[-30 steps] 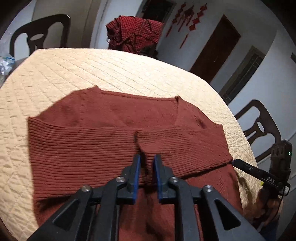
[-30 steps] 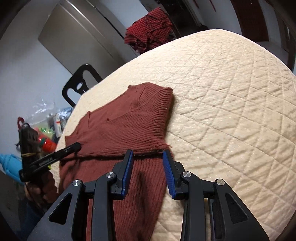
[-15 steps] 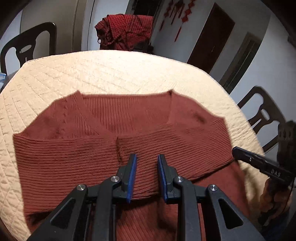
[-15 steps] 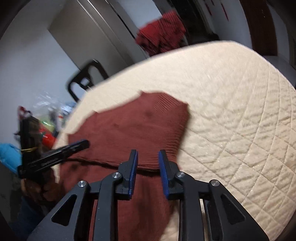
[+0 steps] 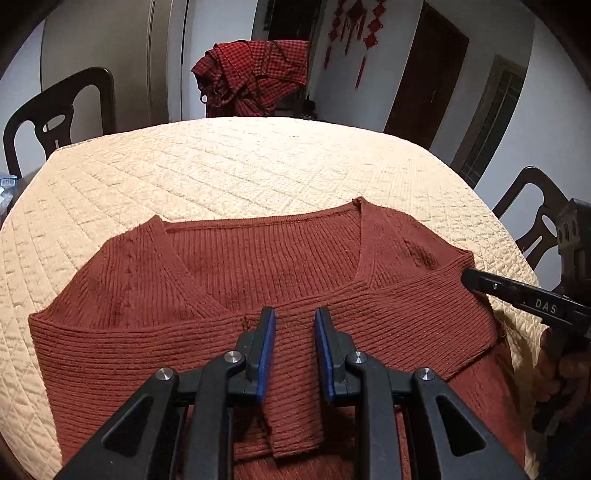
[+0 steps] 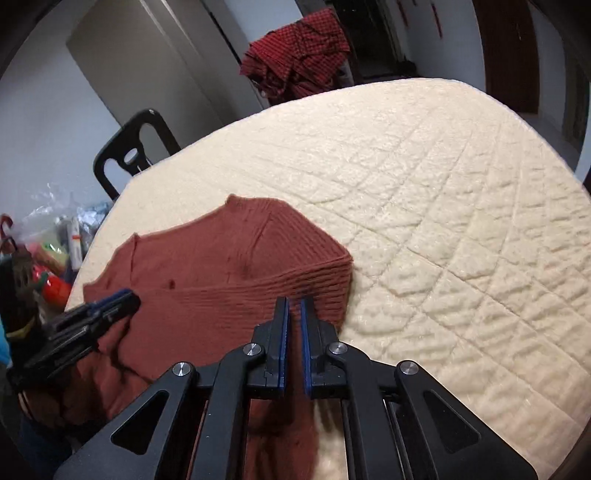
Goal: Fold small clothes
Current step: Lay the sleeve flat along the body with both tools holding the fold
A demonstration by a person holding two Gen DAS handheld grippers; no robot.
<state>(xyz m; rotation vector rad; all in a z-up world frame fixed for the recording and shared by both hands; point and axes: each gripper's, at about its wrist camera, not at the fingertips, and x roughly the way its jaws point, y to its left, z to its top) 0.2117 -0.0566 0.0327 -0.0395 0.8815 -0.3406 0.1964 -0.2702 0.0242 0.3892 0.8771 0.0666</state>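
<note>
On the quilted counter [image 5: 258,166], near edge, lies the rust ribbed sweater [image 5: 258,266], sleeves folded across the chest. Soft, light, floppy knit; likely best pinched at hem corners or a folded edge. Neckline points away toward the far side; its long axis runs near-to-far. Left claw [image 5: 294,325] hovers part-open, empty. Right claw [image 6: 294,317] narrow, nearly closed, apparently nothing between.

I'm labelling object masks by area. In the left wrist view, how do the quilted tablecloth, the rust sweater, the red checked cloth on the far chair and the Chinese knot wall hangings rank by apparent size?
1. quilted tablecloth
2. rust sweater, though nearness inflates it
3. red checked cloth
4. Chinese knot wall hangings
</note>
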